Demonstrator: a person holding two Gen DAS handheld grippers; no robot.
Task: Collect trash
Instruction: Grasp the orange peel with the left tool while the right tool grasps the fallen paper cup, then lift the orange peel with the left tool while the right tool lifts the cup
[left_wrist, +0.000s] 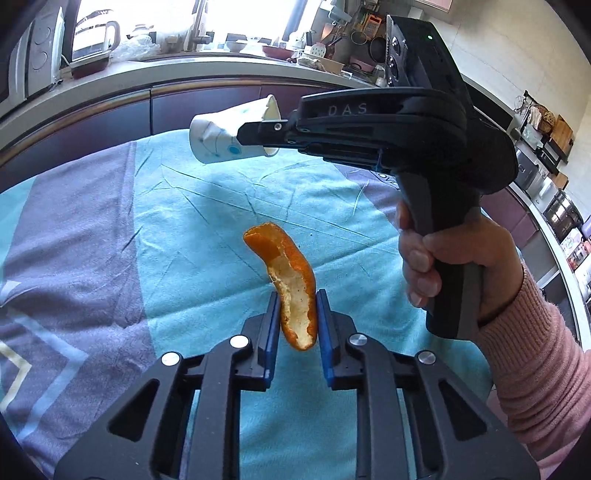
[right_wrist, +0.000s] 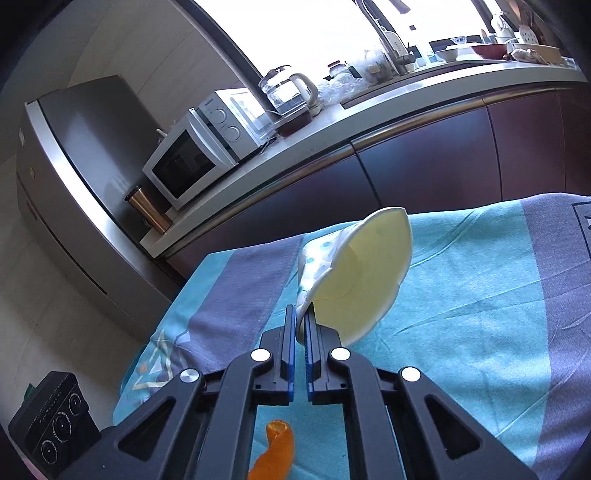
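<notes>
1. An orange peel (left_wrist: 295, 284) is clamped between the blue pads (left_wrist: 271, 332) of the left gripper (left_wrist: 297, 321); the jaws are narrowed onto its lower part, and the rest of the curved strip stands up beyond the fingertips.
2. The peel is held above the tablecloth (left_wrist: 207, 206), clear of the cloth, over its turquoise middle band.
3. A crushed paper cup (right_wrist: 354, 277) is pinched by its rim in the right gripper (right_wrist: 301, 321), whose jaws are almost fully closed, with only the thin cup wall between the pads.
4. In the left wrist view the same cup (left_wrist: 229, 136) is seen lying on its side in the air above the far part of the tablecloth, base toward the counter (left_wrist: 184, 62), with the right gripper (left_wrist: 258, 133) reaching in from the right side.
5. The handle of the right gripper is gripped by a person's hand (left_wrist: 461, 273) in a pink knitted sleeve (left_wrist: 535, 373).
6. In the right wrist view the peel (right_wrist: 275, 452) is seen below the gripper's body, nearer than the cup and over the tablecloth (right_wrist: 461, 295).
7. Beyond the tablecloth, a microwave (right_wrist: 199, 147) and a glass kettle (right_wrist: 288, 94) are placed on the counter (right_wrist: 406, 92), and a fridge (right_wrist: 85, 184) is stood at its left end.
8. A black device with round knobs (right_wrist: 55, 421) is seen beside the near left corner of the tablecloth.
</notes>
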